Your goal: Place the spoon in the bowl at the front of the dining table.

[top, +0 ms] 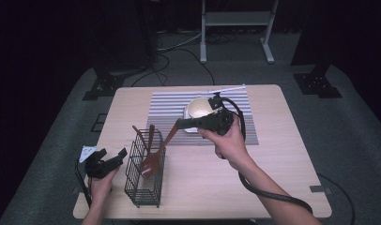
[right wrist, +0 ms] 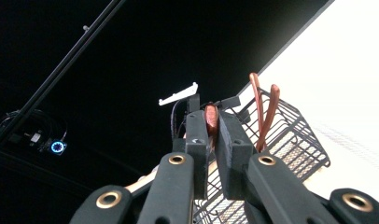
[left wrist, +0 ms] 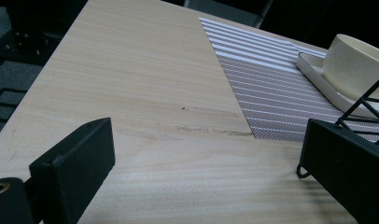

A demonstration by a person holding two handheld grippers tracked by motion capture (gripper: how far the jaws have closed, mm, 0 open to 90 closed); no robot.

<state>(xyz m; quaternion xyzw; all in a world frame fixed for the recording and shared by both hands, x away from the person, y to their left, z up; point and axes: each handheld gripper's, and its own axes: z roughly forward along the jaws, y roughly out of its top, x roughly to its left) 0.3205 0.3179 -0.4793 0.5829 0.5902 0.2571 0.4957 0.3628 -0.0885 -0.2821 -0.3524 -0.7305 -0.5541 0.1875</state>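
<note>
spoon (top: 156,157) — reddish-brown, broad bowl in wire basket (top: 144,176) | right hand-held gripper (top: 181,124) — clenched on handle | left hand-held gripper (top: 114,157) — released

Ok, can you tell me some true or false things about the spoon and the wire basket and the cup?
1. The right gripper is shut on the handle of a brown wooden spoon. True.
2. The spoon's wide end is inside the cup. False: it is at the black wire basket, while the cup sits back on the striped mat.
3. The left gripper holds a fork. False: its jaws stand open with nothing between them, beside the basket.
4. Other brown utensils already stand in the basket. True.
5. The cup lies tipped over on bare wood. False: it stands upright on a white tray.
</note>
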